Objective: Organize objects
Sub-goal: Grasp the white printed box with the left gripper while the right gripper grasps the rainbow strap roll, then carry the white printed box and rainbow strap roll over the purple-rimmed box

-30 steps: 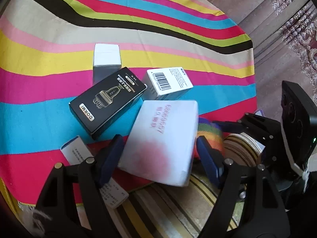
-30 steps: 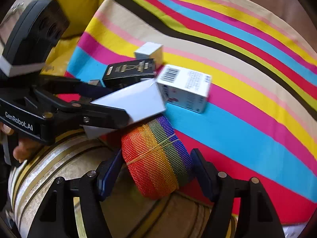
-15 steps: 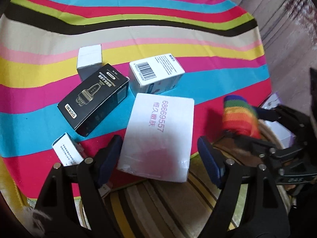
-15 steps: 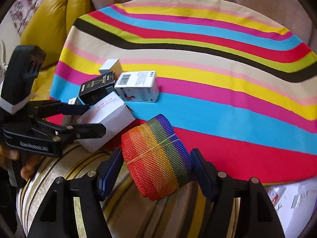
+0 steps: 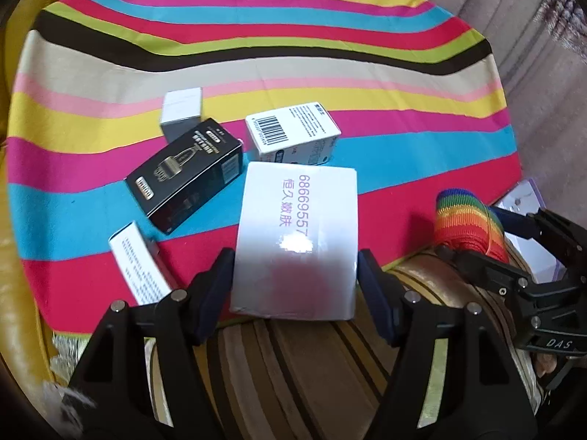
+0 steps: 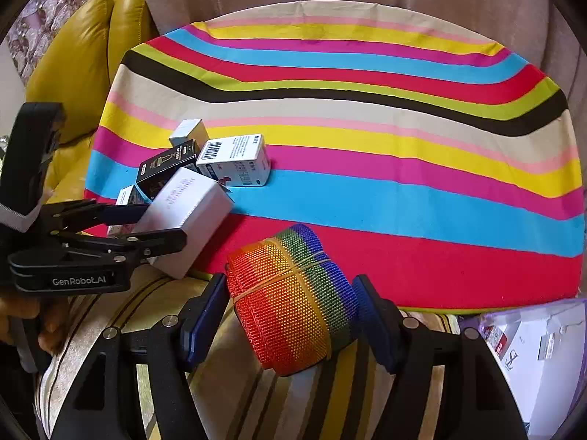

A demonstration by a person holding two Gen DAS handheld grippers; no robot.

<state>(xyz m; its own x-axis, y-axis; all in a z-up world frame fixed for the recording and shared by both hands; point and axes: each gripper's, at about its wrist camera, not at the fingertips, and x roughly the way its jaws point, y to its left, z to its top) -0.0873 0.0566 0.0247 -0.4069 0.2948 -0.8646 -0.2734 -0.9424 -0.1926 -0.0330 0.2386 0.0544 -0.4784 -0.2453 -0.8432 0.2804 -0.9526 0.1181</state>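
Left gripper [image 5: 295, 280]: I have its jaws just closing onto the white box [image 5: 297, 242], pads against both long sides, so I can carry it off the pile.
Box cluster: the black box [image 5: 185, 174], barcode box [image 5: 291, 135] and small white box [image 5: 181, 110] crowd together on the striped worktop [image 5: 256, 58], likely waiting to be sorted.
Right gripper [image 6: 290, 317]: I pinch the rainbow strap roll [image 6: 293, 300] across its width, held over the worktop's near edge, clear of the boxes.

The white box [image 5: 297, 242] reads "68669557"; the left hand-held gripper [image 6: 161, 225] reads "GenRobot.AI".
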